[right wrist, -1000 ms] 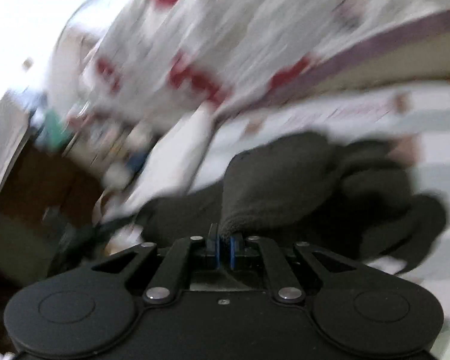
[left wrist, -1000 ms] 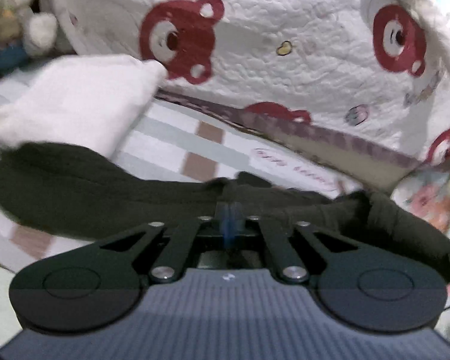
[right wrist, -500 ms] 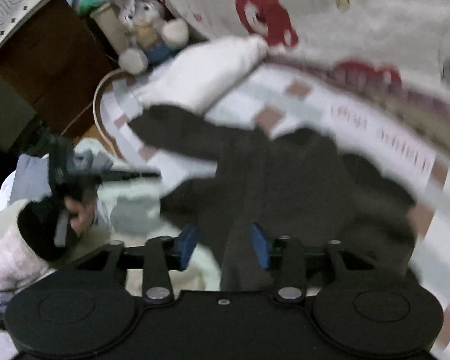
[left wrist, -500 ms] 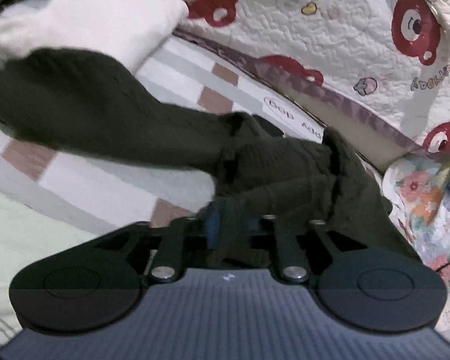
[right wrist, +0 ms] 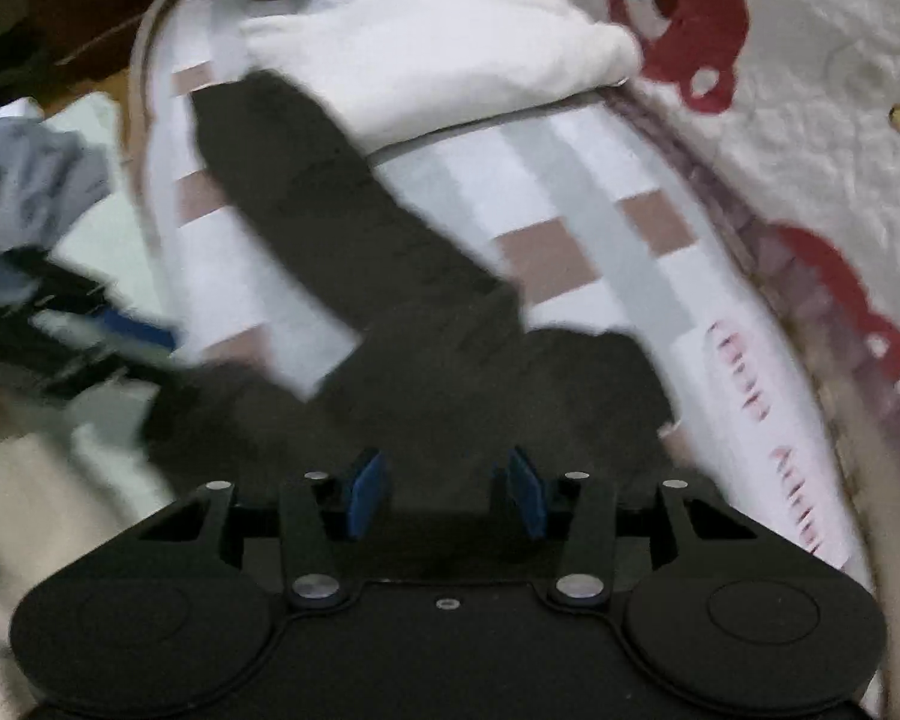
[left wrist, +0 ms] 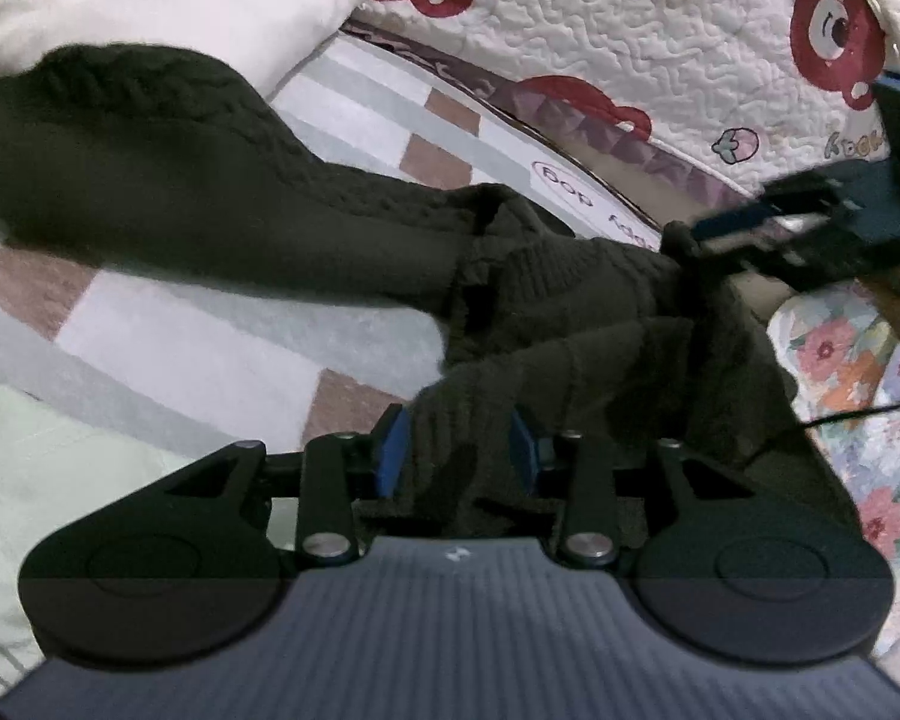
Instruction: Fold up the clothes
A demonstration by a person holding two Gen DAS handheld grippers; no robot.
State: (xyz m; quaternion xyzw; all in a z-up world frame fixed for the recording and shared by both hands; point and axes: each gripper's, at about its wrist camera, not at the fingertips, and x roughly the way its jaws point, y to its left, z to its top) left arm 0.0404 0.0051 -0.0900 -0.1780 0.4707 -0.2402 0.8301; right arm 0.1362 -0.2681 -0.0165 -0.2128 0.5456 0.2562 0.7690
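While both grippers sit over it, the dark knit sweater [left wrist: 342,228] lies crumpled on the striped bed sheet [left wrist: 210,360], its body bunched near the grippers and one sleeve [right wrist: 330,222] stretched flat away toward the white pillow [right wrist: 438,42] at the far left.

Left gripper [left wrist: 457,450]: jaws partly apart, having just been opening, w/ a fold of the sweater's bunched edge between the blue pads [left wrist: 390,450]. Fabric fills the gap, but the pads don't look to be pressing it, so I'd call this a let-go, not a grip.

Right gripper [right wrist: 447,492]: jaws apart, pointing steeply down over the body of the sweater. Dark knit lies beneath and between the pads, nothing clamped as far as the blurred view shows. In the left wrist view the right gripper shows at the far right edge, close to the heap's right end.

Key relation: the sleeve's long axis runs from the heap diagonally out to the far left, ending against the pillow. The cuff end is well apart from both jaws; the shoulder end is right by them. Judged from both views, the left gripper sits on the sleeve's side of the heap and is nearer to it, so prob. the one to fetch the sleeve inward, while the right steadies or spreads the body. The heap isn't flat yet, so folding looks early-stage.
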